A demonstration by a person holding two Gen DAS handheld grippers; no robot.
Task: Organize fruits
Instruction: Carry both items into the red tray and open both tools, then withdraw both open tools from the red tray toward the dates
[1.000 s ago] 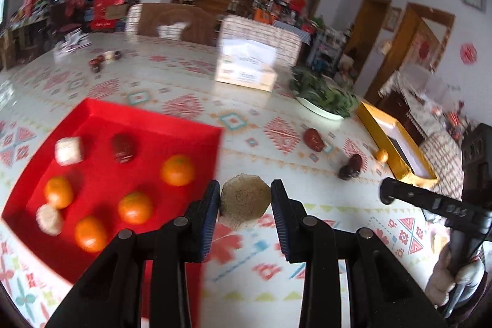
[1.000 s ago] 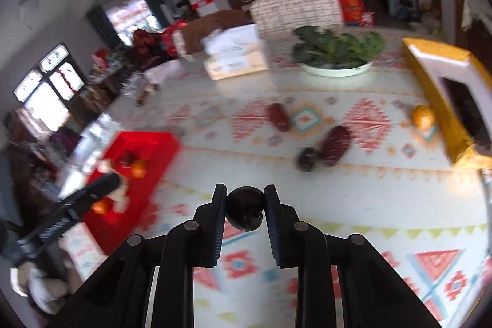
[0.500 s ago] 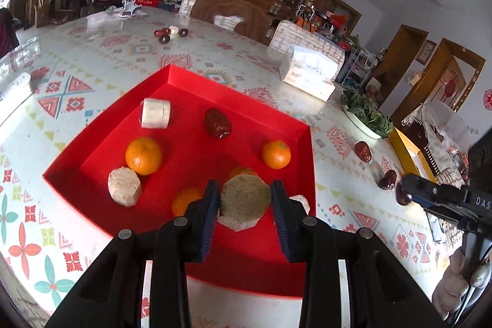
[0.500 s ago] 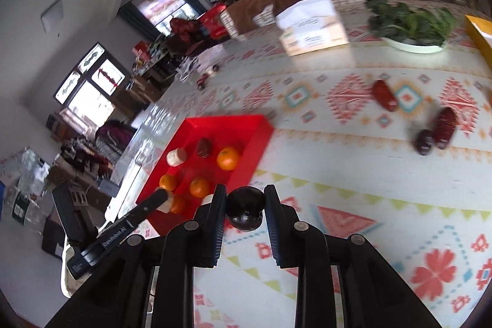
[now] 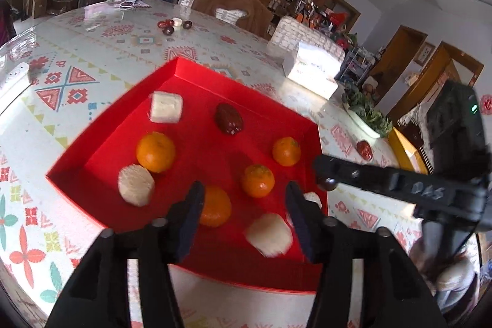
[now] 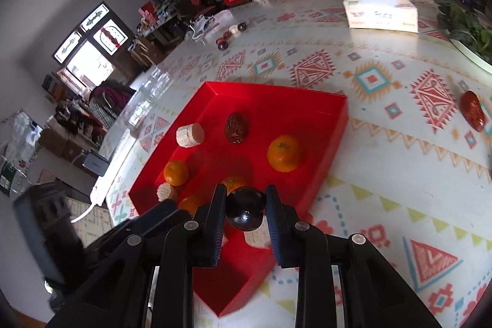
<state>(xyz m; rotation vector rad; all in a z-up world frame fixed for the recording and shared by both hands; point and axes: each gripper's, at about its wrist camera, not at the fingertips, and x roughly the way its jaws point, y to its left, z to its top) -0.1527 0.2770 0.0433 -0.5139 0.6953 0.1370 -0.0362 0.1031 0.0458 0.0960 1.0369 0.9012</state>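
A red tray (image 5: 246,88) holds several oranges (image 5: 155,147), a wrinkled red date (image 5: 228,119), a white block (image 5: 165,107) and a pale faceted piece (image 5: 136,185). Above its near side hangs my left gripper (image 5: 244,189), its jaws opening. A blurred second pale piece (image 5: 269,234) lies loose below, between the fingers, on the tray floor. My right gripper (image 6: 245,192) is shut on a dark round fruit (image 6: 245,209) over the near corner of the tray (image 6: 307,96). In the left wrist view it reaches in from the right, the dark fruit (image 5: 327,183) at its tip.
On the patterned tablecloth a tissue box (image 5: 313,69) stands beyond the tray. A plate of greens (image 5: 367,112) and a yellow box (image 5: 402,149) lie to the right. A loose red date (image 6: 472,111) rests on the cloth. A small cluster of fruits (image 5: 173,24) sits far back.
The left gripper moved over the tray and its jaws spread, letting the pale piece drop out. The right gripper carried the dark fruit left across the cloth to the tray's corner.
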